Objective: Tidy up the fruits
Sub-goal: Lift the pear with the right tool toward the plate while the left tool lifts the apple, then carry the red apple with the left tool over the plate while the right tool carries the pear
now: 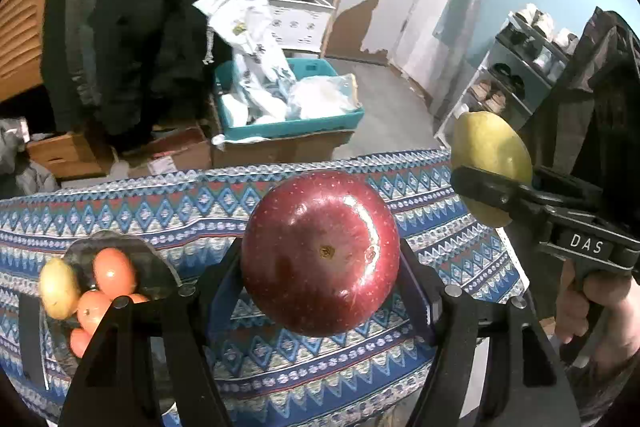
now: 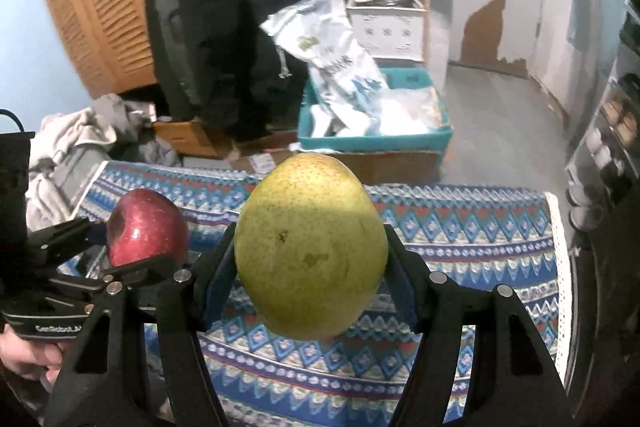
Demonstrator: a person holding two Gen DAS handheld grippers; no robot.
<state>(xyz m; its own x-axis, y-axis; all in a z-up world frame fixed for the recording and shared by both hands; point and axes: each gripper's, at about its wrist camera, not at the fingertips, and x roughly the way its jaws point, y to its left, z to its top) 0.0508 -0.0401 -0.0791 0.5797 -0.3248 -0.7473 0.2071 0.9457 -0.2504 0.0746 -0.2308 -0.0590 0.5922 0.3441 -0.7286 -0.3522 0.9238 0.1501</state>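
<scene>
Carrying step, by the look of it: the left gripper (image 1: pixel 320 259) clamps a red apple (image 1: pixel 320 253) at frame centre, the right gripper (image 2: pixel 310 259) a green pear (image 2: pixel 310 247) — both above the patterned cloth (image 2: pixel 460 239). Next, probably, each wants setting down — perhaps by the glass bowl (image 1: pixel 160 267) of fruit, lower left.

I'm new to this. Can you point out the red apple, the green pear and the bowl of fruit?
red apple (image 1: pixel 320 251): left wrist view, its middle.
green pear (image 2: pixel 310 247): right wrist view, its middle.
bowl of fruit (image 1: pixel 160 271): left wrist view, its glass rim.

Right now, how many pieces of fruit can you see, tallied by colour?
Red: 1, the apple held in the left gripper.
Green-yellow: 1, the pear held in the right gripper.
Orange: 4 fruits in the glass bowl, one partly hidden.
Pale yellow: 1 fruit in that bowl.
Total: 7.
</scene>
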